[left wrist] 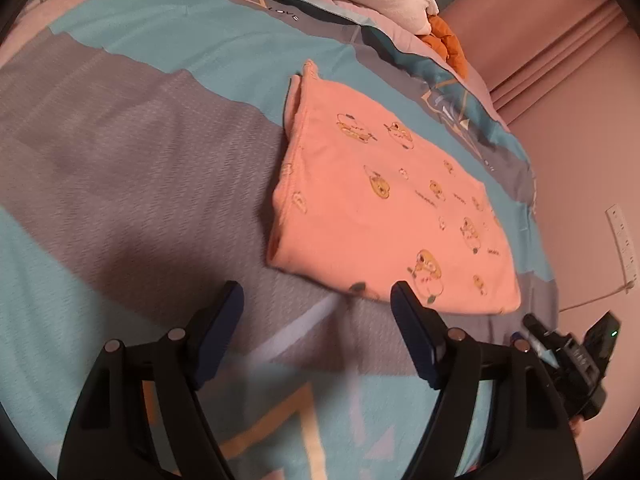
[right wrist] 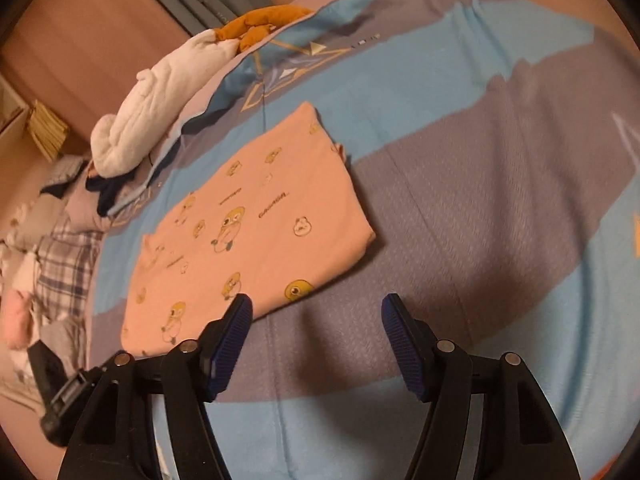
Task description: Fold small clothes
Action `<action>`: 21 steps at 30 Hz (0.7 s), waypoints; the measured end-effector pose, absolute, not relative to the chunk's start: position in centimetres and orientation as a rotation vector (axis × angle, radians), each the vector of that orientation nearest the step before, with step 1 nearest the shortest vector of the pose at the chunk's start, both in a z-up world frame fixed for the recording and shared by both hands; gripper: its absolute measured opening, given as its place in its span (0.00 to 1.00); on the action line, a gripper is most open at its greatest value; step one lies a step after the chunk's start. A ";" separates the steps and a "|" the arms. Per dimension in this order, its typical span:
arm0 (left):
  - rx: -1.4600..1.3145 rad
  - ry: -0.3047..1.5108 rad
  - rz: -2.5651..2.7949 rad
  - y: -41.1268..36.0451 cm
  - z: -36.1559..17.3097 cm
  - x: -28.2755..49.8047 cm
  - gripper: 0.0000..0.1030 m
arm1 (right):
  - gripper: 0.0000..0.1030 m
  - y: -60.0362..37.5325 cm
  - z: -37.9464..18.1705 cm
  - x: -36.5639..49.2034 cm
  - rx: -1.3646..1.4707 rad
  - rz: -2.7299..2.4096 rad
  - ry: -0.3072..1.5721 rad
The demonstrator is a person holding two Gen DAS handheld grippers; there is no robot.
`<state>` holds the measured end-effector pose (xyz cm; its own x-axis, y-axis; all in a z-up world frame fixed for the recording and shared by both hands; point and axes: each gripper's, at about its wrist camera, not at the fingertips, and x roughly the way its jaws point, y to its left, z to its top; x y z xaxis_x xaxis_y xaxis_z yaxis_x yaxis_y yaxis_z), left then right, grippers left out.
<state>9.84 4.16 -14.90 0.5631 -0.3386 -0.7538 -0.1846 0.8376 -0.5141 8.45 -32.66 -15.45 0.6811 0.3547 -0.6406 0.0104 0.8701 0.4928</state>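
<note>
Left wrist view: the peach garment (left wrist: 384,200) is laid flat on the bedspread (left wrist: 140,140), already folded, so both the left gripper (left wrist: 318,300) and right gripper (right wrist: 316,312) are kept apart and empty above it.

A wide stretch of bed cover (left wrist: 120,152) lay bare beside the folded pink garment (left wrist: 384,200), giving open passage there. Beyond the garment, a white bundle (right wrist: 160,92), an orange cloth (right wrist: 256,24) and heaped clothes (right wrist: 60,248) crowded the bed's far edge, blocking that side.
</note>
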 end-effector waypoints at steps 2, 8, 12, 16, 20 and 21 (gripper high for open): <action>-0.613 0.979 -0.109 4.1 -15.1 10.4 0.73 | 0.65 -32.7 -16.1 9.2 0.532 0.216 0.815; -0.624 0.956 -0.134 3.7 -15.4 12.6 0.73 | 0.65 -32.9 -17.5 10.4 0.659 0.283 0.798; -0.654 0.946 -0.124 4.1 -15.8 14.2 0.64 | 0.57 -33.3 -18.0 11.9 0.738 0.309 0.775; -0.707 0.929 -0.126 4.7 -16.2 15.2 0.39 | 0.41 -33.4 -18.4 13.1 0.769 0.321 0.734; -0.760 0.918 -0.148 5.2 -16.5 15.3 0.20 | 0.23 -33.1 -18.4 13.5 0.768 0.311 0.718; -0.757 0.910 -0.136 5.2 -16.1 15.0 0.18 | 0.21 -33.1 -18.3 13.4 0.756 0.302 0.718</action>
<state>14.96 5.24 -16.14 0.6246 -0.4114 -0.6638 -0.1994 0.7378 -0.6449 13.36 -33.11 -18.28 0.7254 0.4916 -0.4819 -0.0003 0.7003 0.7139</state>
